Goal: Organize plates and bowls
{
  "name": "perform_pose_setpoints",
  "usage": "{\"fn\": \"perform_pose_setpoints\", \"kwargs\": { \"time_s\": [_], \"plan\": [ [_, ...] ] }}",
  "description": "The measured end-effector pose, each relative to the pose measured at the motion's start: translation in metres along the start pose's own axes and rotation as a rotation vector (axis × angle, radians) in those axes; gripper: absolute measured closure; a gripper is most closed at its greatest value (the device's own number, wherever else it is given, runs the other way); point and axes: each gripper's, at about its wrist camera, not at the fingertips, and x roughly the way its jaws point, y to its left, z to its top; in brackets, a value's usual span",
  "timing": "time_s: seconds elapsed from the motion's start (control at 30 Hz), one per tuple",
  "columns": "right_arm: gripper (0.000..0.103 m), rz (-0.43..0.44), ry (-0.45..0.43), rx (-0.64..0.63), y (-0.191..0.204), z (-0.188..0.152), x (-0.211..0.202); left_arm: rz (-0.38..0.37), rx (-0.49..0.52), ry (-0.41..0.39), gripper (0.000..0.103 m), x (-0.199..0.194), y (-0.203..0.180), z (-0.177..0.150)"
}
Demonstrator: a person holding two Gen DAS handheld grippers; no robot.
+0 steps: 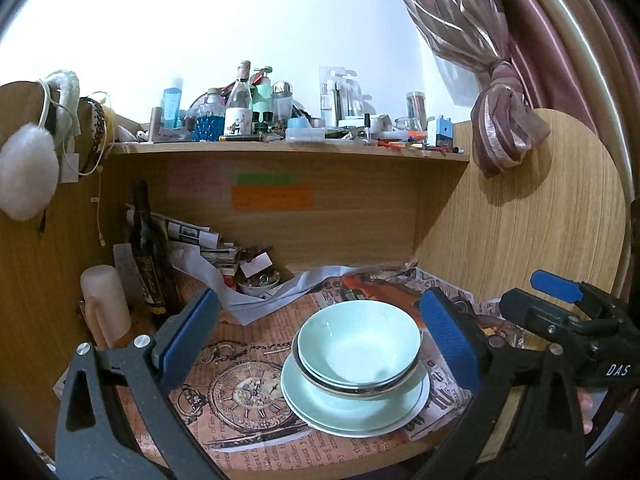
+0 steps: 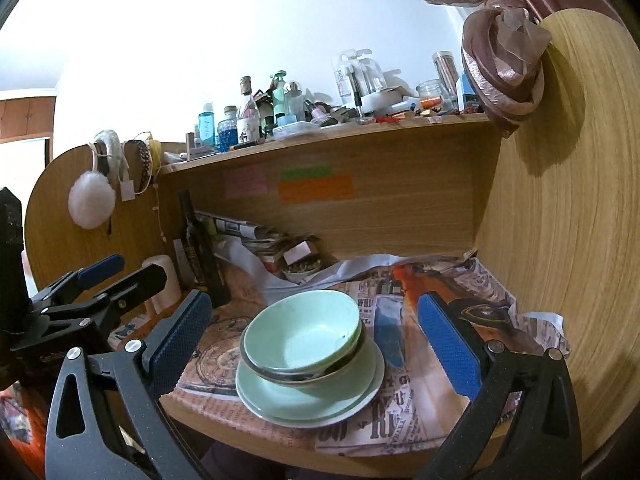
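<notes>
— So, both claws first: the left gripper [image 1: 316, 332] stands spread wide with nothing between its blue pads, and the right gripper [image 2: 316, 336] is just as wide and just as empty. Neither touches any crockery.

— And the dishes?

— Straight ahead of both, framed between the pads but beyond the tips. A mint-green bowl [image 1: 358, 346] sits nested in a dark-rimmed bowl [image 1: 340, 387], and those rest on two stacked plates [image 1: 352, 412], all on the printed paper [image 1: 240, 396] lining the desk. In the left view the right claw shows off to the right of the stack.

— Which step is that, then?

— I'd judge the stacking done: bowls in bowls, plates under them, hands let go. If anything remains, it is checking the pile sits square, or drawing clear without nudging it.

— Anything behind?

— Beyond the stack, to the left, a dark bottle [image 1: 150, 248] and crumpled papers; above, a cluttered shelf [image 1: 288, 148].
</notes>
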Motion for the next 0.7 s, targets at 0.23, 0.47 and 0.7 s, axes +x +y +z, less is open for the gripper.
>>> {"fn": "perform_pose_setpoints", "kwargs": {
  "time_s": [0.23,0.47,0.7],
  "plan": [
    [0.000,0.003,0.003,0.006,0.000,0.000,0.004,0.003,-0.007,0.007,0.000,0.004,0.002,-0.003],
    [0.000,0.000,0.004,0.001,0.000,0.000,0.006,-0.001,-0.014,0.027,0.000,0.012,0.001,-0.004],
    [0.000,0.001,0.004,0.000,-0.001,-0.001,0.006,-0.001,-0.005,0.029,0.000,0.013,-0.004,-0.005]
  ]
}}
